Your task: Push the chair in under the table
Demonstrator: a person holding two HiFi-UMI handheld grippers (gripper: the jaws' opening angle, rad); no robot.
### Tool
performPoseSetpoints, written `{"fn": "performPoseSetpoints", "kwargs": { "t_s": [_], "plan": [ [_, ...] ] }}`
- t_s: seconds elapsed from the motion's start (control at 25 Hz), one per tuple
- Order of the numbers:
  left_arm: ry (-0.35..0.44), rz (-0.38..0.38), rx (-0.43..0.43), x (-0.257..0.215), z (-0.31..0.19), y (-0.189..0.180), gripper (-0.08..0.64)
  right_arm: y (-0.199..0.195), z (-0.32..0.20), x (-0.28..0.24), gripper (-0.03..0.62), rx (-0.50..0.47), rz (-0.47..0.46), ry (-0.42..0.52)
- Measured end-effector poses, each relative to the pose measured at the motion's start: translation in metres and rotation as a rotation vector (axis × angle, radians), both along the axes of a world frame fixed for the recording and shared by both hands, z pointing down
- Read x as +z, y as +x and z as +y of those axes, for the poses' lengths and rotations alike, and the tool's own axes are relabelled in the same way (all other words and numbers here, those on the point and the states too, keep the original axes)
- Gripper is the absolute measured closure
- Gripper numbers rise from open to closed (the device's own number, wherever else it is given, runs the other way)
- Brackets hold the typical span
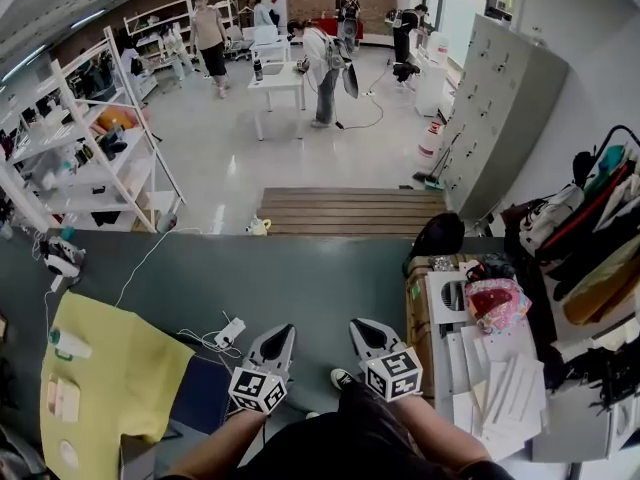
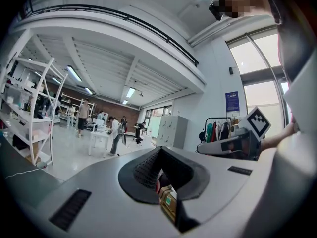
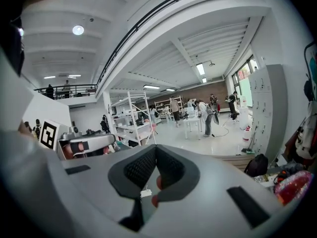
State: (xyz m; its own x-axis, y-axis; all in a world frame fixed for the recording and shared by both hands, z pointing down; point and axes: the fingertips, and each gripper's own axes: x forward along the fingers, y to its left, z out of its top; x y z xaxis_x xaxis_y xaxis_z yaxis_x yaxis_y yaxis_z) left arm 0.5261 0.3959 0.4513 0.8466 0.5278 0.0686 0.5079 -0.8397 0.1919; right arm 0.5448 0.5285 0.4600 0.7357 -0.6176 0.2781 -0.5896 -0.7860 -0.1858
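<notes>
The left gripper [image 1: 282, 333] and right gripper [image 1: 362, 328], jaws together on nothing, are at the table's [image 1: 300, 288] near edge. A yellow cloth [image 1: 110, 378] lies at its left corner and a cardboard box [image 1: 420, 313] stands at its right. The chair cannot be made out.

Yellow table [image 1: 120, 368] at the dark grey floor mat's [image 1: 320, 278] left edge; dark blue chair [image 1: 200, 393] just right of it; brown cardboard box [image 1: 418, 323] at the right edge.

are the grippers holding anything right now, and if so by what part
Nothing is held: the left gripper and the right gripper are both shut with nothing between the jaws.
</notes>
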Motion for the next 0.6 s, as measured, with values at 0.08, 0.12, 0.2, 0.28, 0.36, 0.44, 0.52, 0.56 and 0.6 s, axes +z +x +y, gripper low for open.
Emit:
{"fn": "performPoseSetpoints", "kwargs": {
  "t_s": [0.08, 0.12, 0.2, 0.28, 0.36, 0.44, 0.52, 0.56, 0.6],
  "plan": [
    [0.002, 0.004, -0.02, -0.003, -0.001, 0.013, 0.552, 0.017, -0.004, -0.002, 0.578, -0.024, 0.002, 0.001],
    [0.003, 0.003, -0.029, -0.003, -0.002, 0.019, 0.552, 0.024, -0.006, -0.003, 0.578, -0.036, 0.004, 0.002],
    [0.006, -0.002, -0.041, -0.002, -0.002, 0.029, 0.552, 0.037, -0.01, -0.005, 0.578, -0.059, 0.01, 0.0],
    [0.004, -0.001, -0.063, -0.004, -0.004, 0.039, 0.551, 0.05, -0.013, -0.004, 0.578, -0.085, 0.009, -0.004],
    [0.009, 0.009, -0.105, -0.009, -0.014, 0.05, 0.552, 0.069, -0.022, -0.004, 0.578, -0.123, 0.008, -0.001],
    [0.012, 0.016, -0.156, -0.013, -0.028, 0.06, 0.552, 0.088, -0.034, -0.005, 0.578, -0.166, 0.011, 0.005],
    [0.01, 0.015, -0.212, -0.015, -0.041, 0.066, 0.552, 0.102, -0.047, -0.009, 0.578, -0.215, 0.02, 0.008],
    [0.01, 0.015, -0.241, -0.016, -0.047, 0.068, 0.552, 0.108, -0.053, -0.01, 0.578, -0.242, 0.026, 0.008],
    [0.01, 0.016, -0.271, -0.016, -0.052, 0.07, 0.552, 0.114, -0.06, -0.012, 0.578, -0.271, 0.031, 0.008]
  ]
}}
